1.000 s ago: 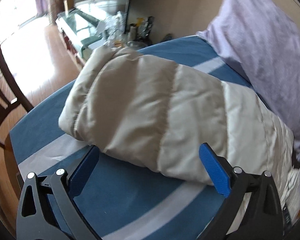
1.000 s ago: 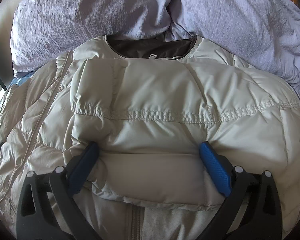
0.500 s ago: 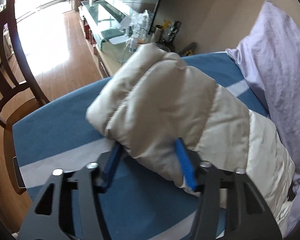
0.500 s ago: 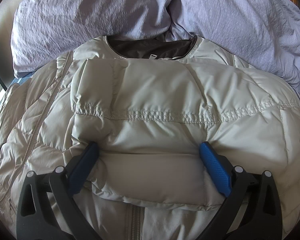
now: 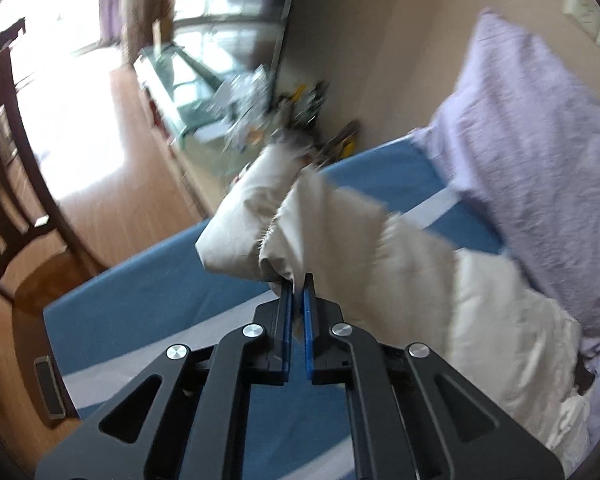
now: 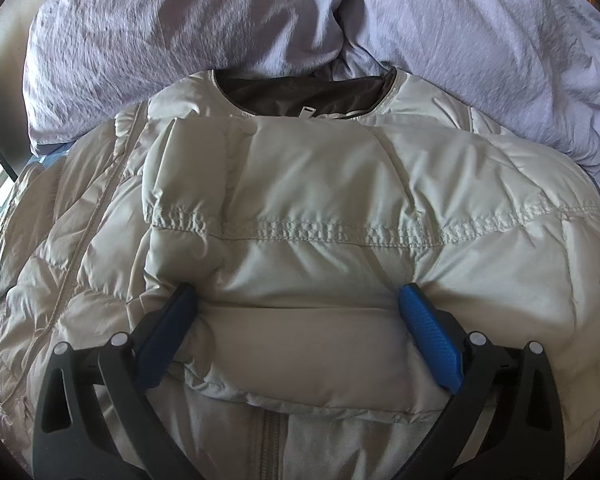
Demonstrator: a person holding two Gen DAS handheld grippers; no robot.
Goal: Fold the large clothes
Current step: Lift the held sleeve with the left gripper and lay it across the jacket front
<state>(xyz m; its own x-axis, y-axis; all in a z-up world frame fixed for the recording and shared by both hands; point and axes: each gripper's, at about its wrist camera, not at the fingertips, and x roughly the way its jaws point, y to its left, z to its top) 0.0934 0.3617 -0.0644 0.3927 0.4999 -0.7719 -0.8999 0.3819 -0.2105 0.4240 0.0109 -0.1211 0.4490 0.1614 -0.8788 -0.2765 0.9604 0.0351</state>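
Left gripper [image 5: 297, 280] is pinching the cream puffer jacket's sleeve [image 5: 284, 224], holding it off the blue bedsheet [image 5: 140, 280]. Right gripper [image 6: 298, 300], spread wide, is resting on the jacket [image 6: 300, 184] below lilac pillows [image 6: 180, 28].

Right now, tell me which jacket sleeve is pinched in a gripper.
The sleeve lifted off the blue bed, in the left gripper. The other sleeve lies folded across the jacket's chest, unclamped.
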